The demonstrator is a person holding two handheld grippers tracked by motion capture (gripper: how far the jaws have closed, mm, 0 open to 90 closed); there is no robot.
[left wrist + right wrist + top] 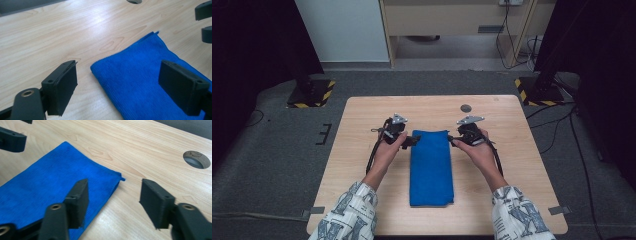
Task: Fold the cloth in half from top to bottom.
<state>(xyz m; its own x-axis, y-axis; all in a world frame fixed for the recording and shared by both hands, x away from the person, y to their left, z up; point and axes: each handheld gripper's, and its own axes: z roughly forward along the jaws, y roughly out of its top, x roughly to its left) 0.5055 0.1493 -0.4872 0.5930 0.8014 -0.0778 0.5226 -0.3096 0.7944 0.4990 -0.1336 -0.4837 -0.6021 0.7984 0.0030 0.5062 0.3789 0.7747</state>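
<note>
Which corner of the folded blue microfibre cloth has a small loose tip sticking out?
The far right corner of the folded blue microfibre cloth, nearest the right hand-held gripper; the far left corner is rounded.

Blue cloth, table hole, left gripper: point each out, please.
Blue cloth (431, 167), high view, middle of the folded cloth.
Table hole (196, 159), right gripper view, centre of the opening.
Left gripper (117, 83), left gripper view, midway between its open jaws.

i'm holding the left tongs (412, 140) in my left hand (388, 150) and the right tongs (453, 138) in my right hand (479, 151), forearms reaching forward in patterned sleeves (349, 215). both tongs are pointing inward toward each other, low over the table, jaws standing wide apart and gripping nothing.
</note>
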